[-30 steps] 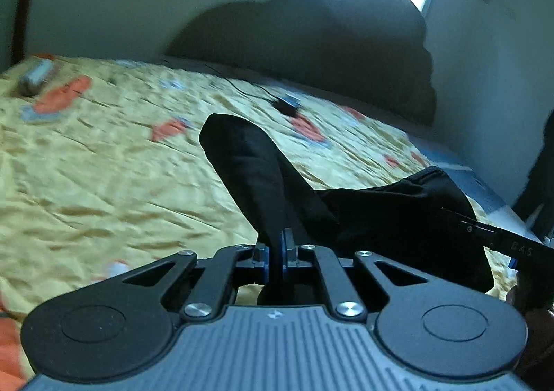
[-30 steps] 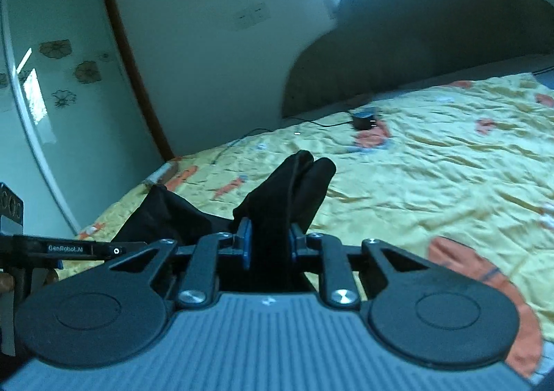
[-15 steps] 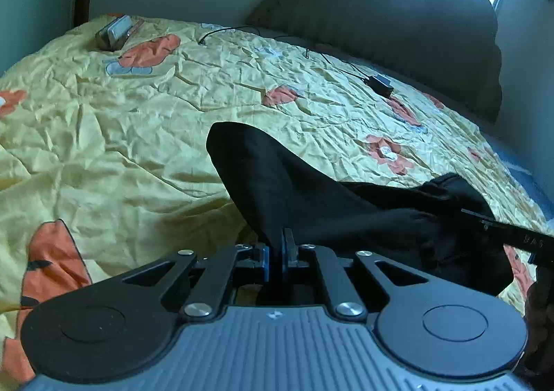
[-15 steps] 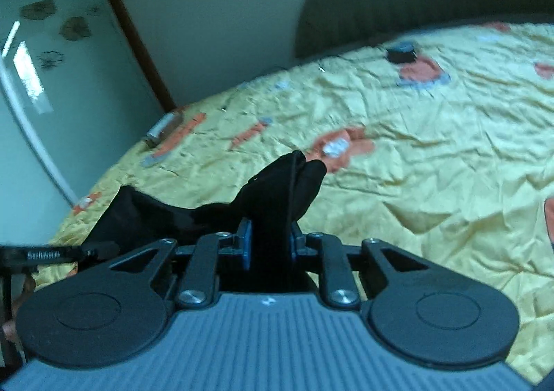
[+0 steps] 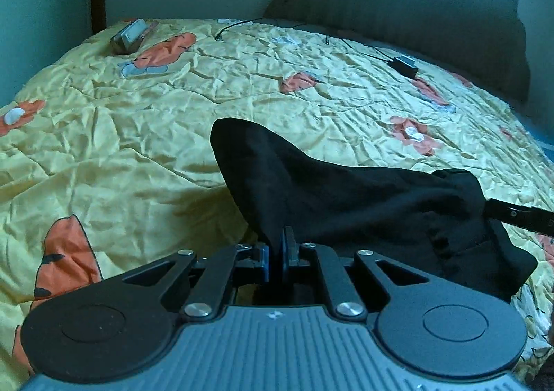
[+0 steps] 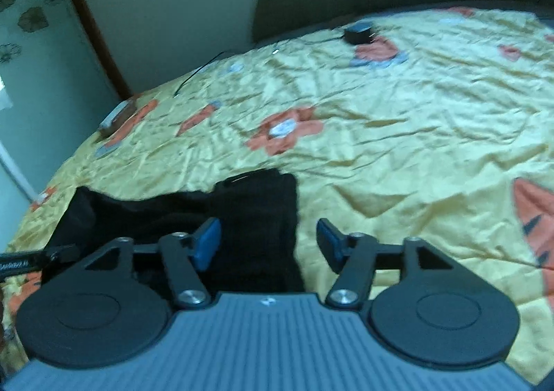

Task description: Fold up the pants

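The black pants [image 5: 346,197] lie bunched on the yellow flowered bedspread [image 5: 138,134]. My left gripper [image 5: 282,249] is shut on an edge of the pants, and the cloth rises in a fold from its tips. In the right wrist view the pants [image 6: 249,218] lie flat below and between the fingers. My right gripper [image 6: 268,243] is open, with its blue pads apart and nothing between them. The right gripper's finger [image 5: 519,216] shows at the right edge of the left wrist view.
A dark headboard [image 5: 415,10] stands at the far side of the bed. A black charger [image 5: 403,65] with a cable lies near it. A small box [image 5: 130,36] lies at the far left corner. A wall and a brown door frame [image 6: 86,27] are on the left.
My right gripper has opened and let go of the pants, which dropped flat onto the bed. My left gripper stayed shut on the cloth and moved lower toward the bed.
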Available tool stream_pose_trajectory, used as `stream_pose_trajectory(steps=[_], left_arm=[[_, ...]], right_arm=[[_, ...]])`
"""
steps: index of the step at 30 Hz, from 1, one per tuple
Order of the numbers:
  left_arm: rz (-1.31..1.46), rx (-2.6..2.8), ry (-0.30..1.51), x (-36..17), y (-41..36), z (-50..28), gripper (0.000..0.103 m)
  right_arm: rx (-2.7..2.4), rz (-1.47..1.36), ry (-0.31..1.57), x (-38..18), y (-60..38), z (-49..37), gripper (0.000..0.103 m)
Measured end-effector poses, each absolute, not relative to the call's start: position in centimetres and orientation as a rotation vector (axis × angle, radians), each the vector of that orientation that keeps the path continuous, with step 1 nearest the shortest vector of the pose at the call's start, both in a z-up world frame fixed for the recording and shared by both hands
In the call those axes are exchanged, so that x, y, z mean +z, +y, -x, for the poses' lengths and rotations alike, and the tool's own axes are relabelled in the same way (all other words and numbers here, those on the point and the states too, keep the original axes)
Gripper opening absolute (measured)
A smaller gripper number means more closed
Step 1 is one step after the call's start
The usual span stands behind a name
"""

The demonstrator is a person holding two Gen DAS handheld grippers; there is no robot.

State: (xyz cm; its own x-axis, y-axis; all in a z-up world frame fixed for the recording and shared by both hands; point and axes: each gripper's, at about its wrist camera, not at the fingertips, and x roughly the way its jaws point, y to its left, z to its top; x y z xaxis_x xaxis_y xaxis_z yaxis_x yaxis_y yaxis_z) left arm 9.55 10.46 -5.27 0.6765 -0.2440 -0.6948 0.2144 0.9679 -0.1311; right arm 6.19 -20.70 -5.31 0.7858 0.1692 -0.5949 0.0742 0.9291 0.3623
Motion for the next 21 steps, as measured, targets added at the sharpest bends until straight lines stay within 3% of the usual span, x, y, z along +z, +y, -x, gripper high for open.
stream_pose_trajectory(steps=[4, 10, 16, 19, 21], left_arm=[[0.006, -0.207, 0.783, -4.9, 9.6, -9.1, 0.006], [-0.062, -0.148, 0.745, -3.8, 8.4, -7.5, 0.006], [-0.109, -0.095, 0.674, -2.2, 8.2, -4.8, 0.007], [-0.140, -0.068, 0.588, -0.8, 8.1, -2.8, 0.007], [-0.145, -0.079, 0.559, 0.0, 8.1, -1.5, 0.007]], right_arm=[[0.003, -0.255, 0.671, -4.3, -19.4, -5.5, 0.062], [-0.044, -0.049, 0.573, -1.2, -16.3, -2.6, 0.078], [-0.047, -0.026, 0.546, -0.3, -15.0, -0.3, 0.081], [-0.037, -0.035, 0.537, -0.1, -14.5, 0.9, 0.090], [-0.040, -0.028, 0.534, -0.1, -14.1, 1.4, 0.090]])
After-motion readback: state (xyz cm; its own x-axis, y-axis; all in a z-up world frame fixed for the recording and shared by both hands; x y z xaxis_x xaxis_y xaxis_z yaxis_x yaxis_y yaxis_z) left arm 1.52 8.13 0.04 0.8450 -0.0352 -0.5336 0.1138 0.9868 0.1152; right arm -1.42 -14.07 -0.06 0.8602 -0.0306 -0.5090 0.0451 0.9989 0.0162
